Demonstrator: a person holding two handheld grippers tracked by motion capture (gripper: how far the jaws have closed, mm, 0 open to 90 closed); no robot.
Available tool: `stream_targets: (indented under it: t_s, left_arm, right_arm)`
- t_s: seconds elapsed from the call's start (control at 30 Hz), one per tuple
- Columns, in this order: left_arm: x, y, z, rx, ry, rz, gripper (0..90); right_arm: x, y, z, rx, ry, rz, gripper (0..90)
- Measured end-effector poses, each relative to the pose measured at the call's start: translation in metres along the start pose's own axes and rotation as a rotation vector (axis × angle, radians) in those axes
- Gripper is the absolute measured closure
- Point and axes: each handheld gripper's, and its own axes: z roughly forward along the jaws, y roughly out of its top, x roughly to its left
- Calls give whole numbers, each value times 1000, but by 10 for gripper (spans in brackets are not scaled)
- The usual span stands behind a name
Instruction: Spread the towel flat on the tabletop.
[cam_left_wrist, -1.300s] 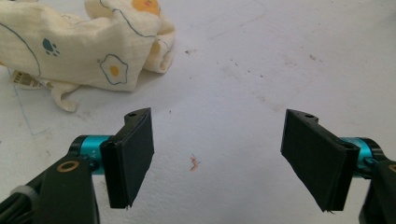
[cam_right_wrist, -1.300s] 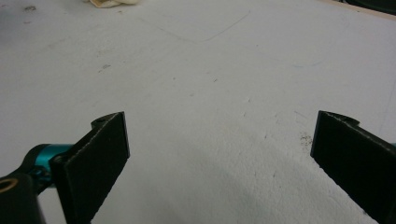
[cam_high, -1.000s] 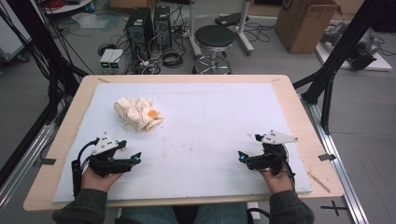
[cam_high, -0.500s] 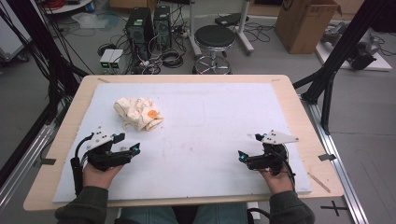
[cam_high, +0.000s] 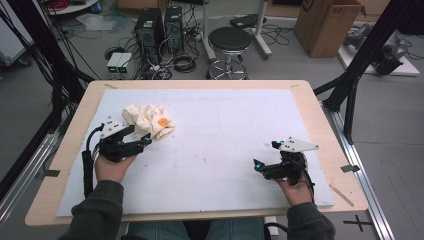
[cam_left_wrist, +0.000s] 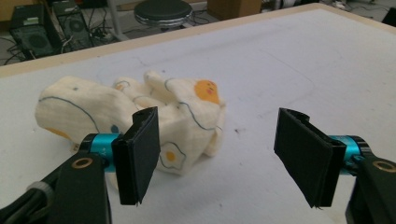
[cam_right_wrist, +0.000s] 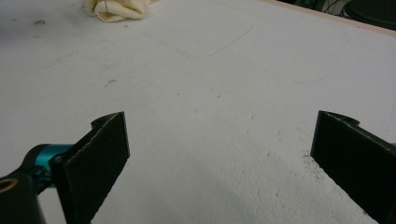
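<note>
Hovering just short of crumpled egg-print cloth (cam_high: 148, 121) at white mat's (cam_high: 225, 150) far-left area, left gripper (cam_high: 141, 143) jaws apart, just been narrowing, nothing between; right gripper (cam_high: 260, 166) jaws wide over bare mat, well apart from cloth.

One cloth (cam_high: 148, 121) – two grippers – one table (cam_high: 310, 95) – one stool (cam_high: 229, 39).

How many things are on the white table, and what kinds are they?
Crumpled cloth with egg pictures: 1
Tongs: 2, the left tongs and the right tongs
Total: 3
</note>
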Motion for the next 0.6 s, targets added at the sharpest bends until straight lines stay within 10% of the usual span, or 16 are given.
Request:
stream_targets:
  t_s: [0.27,0.6]
  left_arm:
    - [13,6,20,20,18,-62,326]
    - [14,7,43,92,42,-27,272]
  right_arm:
    - [0,1,1,0,12,5,36]
    - [0,0,0,-1,7,8,36]
